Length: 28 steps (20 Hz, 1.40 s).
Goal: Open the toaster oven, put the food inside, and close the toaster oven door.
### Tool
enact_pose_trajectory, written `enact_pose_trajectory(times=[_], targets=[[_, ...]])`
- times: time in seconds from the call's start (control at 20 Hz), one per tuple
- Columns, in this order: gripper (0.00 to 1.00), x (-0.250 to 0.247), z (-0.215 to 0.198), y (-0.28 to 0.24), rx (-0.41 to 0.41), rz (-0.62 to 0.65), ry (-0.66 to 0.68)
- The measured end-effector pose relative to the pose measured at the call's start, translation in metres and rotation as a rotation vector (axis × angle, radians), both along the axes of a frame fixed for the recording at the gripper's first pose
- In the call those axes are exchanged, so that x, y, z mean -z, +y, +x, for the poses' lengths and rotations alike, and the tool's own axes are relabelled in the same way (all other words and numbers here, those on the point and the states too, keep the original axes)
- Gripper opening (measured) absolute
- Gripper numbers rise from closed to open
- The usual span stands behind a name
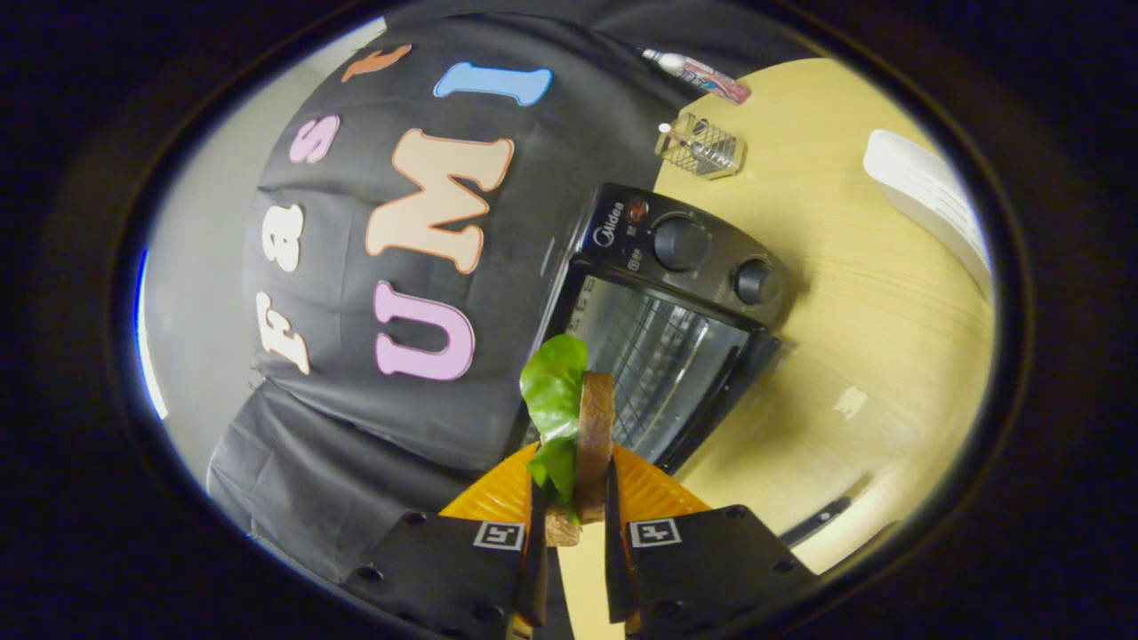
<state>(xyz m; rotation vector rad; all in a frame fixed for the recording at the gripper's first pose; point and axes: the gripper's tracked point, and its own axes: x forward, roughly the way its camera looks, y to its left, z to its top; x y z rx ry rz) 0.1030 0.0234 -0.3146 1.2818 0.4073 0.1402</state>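
My gripper (575, 502) is shut on a slice of brown bread (594, 427) with a green lettuce leaf (553, 391) against one side, held on edge between both fingers. An orange ribbed plate (653, 498) lies just behind the food, close to the fingertips. Beyond the food stands the black toaster oven (676, 293) on the wooden table (871, 356); the whole view is rolled sideways. Its two knobs (680, 243) face me. The wire rack shows in its front opening, and the door (711, 409) looks folded down toward the table, with its dark handle bar nearest me.
A small wire-mesh holder (702, 147) and a tube (698, 76) lie on the table beyond the oven. A white object (929, 200) sits at the table's far side. A thin black item (818, 520) lies on the wood near my fingers.
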Motion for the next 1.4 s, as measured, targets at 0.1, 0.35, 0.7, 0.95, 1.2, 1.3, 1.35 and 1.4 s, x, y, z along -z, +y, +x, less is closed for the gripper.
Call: enact_pose_trajectory(times=[0.1,0.35,0.7,0.95,1.2,1.3,1.35,1.4], targets=[[0.28,0.011,0.015,0.003,0.002,-0.019,0.025],[0.29,0.024,0.063,0.015,-0.013,-0.059,-0.01],[0.52,0.036,0.086,0.009,-0.037,-0.345,-0.062],[0.82,0.044,0.081,-0.013,-0.02,-0.564,-0.063],[1.0,0.027,0.044,-0.047,0.059,-0.712,-0.077],[1.0,0.017,0.023,-0.045,0.054,-0.725,-0.1],[1.0,0.013,0.011,-0.045,0.054,-0.743,-0.107],[1.0,0.01,-0.002,-0.045,0.053,-0.77,-0.112]])
